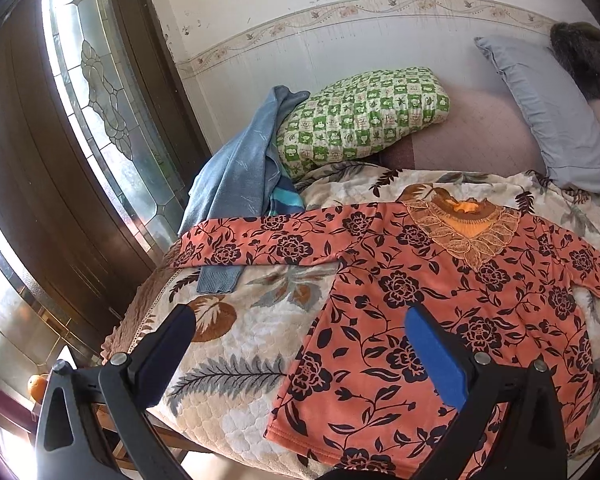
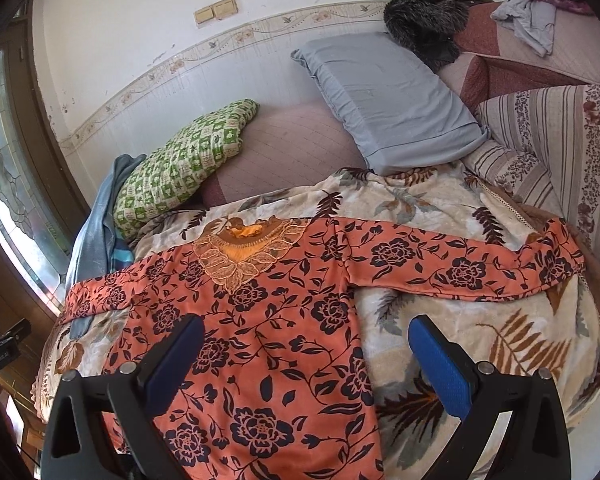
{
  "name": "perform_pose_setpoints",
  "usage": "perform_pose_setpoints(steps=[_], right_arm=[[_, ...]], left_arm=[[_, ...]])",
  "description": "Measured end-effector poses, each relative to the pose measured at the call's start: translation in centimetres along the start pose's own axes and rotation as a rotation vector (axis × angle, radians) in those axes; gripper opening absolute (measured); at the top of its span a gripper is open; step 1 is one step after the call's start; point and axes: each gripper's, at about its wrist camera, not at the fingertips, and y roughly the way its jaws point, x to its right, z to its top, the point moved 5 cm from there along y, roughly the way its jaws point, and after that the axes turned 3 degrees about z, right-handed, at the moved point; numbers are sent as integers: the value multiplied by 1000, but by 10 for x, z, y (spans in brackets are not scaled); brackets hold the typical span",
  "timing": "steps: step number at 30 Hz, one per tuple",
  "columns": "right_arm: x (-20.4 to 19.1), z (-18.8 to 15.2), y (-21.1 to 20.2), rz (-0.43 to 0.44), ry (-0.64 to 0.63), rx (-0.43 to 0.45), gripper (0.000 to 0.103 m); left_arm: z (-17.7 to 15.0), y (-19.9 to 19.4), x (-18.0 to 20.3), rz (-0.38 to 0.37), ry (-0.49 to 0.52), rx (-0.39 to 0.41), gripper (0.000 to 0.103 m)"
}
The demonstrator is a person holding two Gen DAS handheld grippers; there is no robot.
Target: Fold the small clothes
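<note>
The left gripper (image 1: 300, 352) hangs above the near left part of the bed, its two fingers spread wide with nothing between them; one finger (image 1: 172, 344) is over the blanket (image 1: 228, 364), the other over the lower left side of the blouse (image 1: 420, 320). The right gripper (image 2: 306, 354) is held the same way over the blouse's right side, wide open and empty, with its left finger over the cloth and its right finger (image 2: 440, 364) over bare blanket. Neither touches the fabric as far as the views show.

The blouse is orange with dark flower and leaf prints and a lace-trimmed yellow collar (image 1: 466, 232). It lies flat, front up, on the cream leaf-patterned blanket, collar toward the wall and hem toward the near edge. Both sleeves are stretched straight out to the sides; the left sleeve (image 1: 260, 240) crosses a blue garment (image 1: 236, 172) at the bed's edge, and the right sleeve (image 2: 460, 268) reaches the blanket's far side. Behind it sit a green checked pillow (image 1: 364, 116) and a grey pillow (image 2: 384, 96).
</note>
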Motion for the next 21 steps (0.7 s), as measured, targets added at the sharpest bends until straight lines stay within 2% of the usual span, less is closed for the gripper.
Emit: perform_pose_setpoints(steps=[5,8,11,14,16,19,21], right_arm=[[53,11,31,-17,99,-36,103],[97,15,50,-25,195,-46,103],[154,12,68,29,362,-56,103],[215,2,80,145,579,-44,103],[253,-8,83,194,721,-18,102],[296,-19,85,258,864,28,95],[318,-27,89,289,970,34,86]], left_arm=[[10,15,36,-17,50,-13,103],[12,29,68,-74,82,-53,103],[4,46,106,-191,104,-160,103],[-12,57,142,-274,120,-251,103],[-24,59,161,-294,156,-279,103],[-38,59,180,-305,213,-303,103],[-44,59,185,-309,232,-320,103]])
